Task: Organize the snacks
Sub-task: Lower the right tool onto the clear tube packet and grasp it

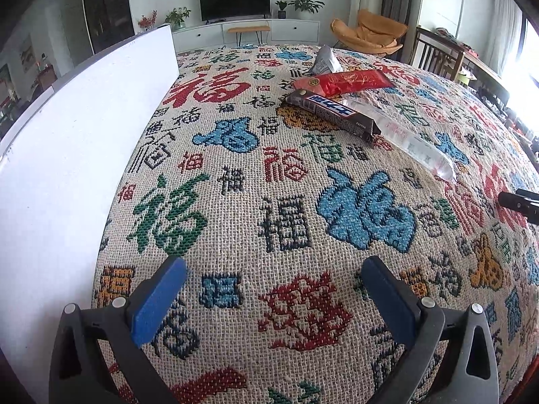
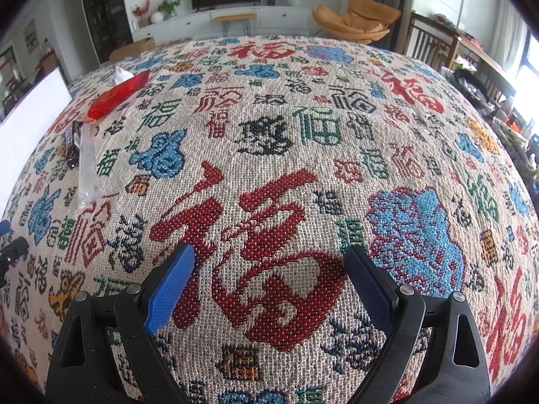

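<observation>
Several snacks lie on the patterned tablecloth (image 1: 256, 181): a dark brown chocolate bar (image 1: 331, 111), a red packet (image 1: 343, 81), a clear plastic packet (image 1: 407, 139) and a silver-grey packet (image 1: 325, 60) behind them. My left gripper (image 1: 273, 266) is open and empty, low over the cloth, well short of the snacks. My right gripper (image 2: 271, 256) is open and empty over the cloth; the red packet (image 2: 116, 96), chocolate bar (image 2: 74, 143) and clear packet (image 2: 87, 168) lie far to its left.
A white box wall (image 1: 77, 128) stands along the left side of the table, also in the right wrist view (image 2: 30, 114). The other gripper's tip shows at the right edge (image 1: 520, 202). Chairs and a TV cabinet stand beyond the table.
</observation>
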`<state>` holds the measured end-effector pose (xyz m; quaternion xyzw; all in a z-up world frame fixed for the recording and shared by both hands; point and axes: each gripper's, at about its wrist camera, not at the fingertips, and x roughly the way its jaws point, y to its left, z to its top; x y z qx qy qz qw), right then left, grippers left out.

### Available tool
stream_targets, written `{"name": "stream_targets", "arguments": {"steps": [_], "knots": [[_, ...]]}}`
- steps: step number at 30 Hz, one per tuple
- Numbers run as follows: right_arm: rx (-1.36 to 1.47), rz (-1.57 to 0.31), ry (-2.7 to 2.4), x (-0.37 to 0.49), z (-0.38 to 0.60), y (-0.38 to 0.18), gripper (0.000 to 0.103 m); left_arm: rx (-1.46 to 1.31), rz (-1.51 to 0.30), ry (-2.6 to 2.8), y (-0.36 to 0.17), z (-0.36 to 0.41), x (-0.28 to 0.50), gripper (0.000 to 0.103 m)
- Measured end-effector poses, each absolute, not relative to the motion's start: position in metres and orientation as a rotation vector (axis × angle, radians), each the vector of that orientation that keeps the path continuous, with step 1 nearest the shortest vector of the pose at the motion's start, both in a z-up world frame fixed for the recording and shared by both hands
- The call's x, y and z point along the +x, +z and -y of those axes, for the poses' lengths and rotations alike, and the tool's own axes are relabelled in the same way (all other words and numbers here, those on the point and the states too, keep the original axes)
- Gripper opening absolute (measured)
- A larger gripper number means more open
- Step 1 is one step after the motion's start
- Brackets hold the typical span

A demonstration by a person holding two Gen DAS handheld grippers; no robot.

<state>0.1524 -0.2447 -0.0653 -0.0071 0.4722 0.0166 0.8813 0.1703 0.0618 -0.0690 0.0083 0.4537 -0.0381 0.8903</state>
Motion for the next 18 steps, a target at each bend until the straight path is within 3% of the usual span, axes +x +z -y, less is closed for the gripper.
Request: {"name": "stream_targets", "arguments": {"steps": [5, 9, 13, 14, 16, 17, 18], "knots": [[0.019, -0.95, 0.194, 0.171, 0.215, -0.033, 0.092, 0.018, -0.942, -0.079, -0.069, -0.062, 0.17, 0.103], [-0.142, -0.908, 0.389, 0.184, 0.144, -0.009, 0.09, 0.018, -0.942, -0.079, -0.069, -0.062, 0.17, 0.103], [-0.326, -0.973, 0.462, 0.206, 0.086, -0.025, 0.089, 0.017, -0.942, -0.08, -0.07, -0.062, 0.171, 0.103], [-0.343, -0.999, 0.46, 0.212, 0.078, -0.033, 0.085, 0.016, -0.942, -0.08, -0.07, -0.062, 0.171, 0.103], [-0.358, -1.051, 0.453, 0.224, 0.069, -0.048, 0.064, 0.016, -0.942, -0.079, -0.069, -0.062, 0.17, 0.103], [-0.35, -1.08, 0.446, 0.23, 0.069, -0.055, 0.041, 0.016, -0.942, -0.079, -0.069, -0.062, 0.17, 0.103], [-0.326, -1.11, 0.448, 0.234, 0.07, -0.061, 0.036, 0.016, -0.942, -0.078, -0.069, -0.062, 0.17, 0.103]]}}
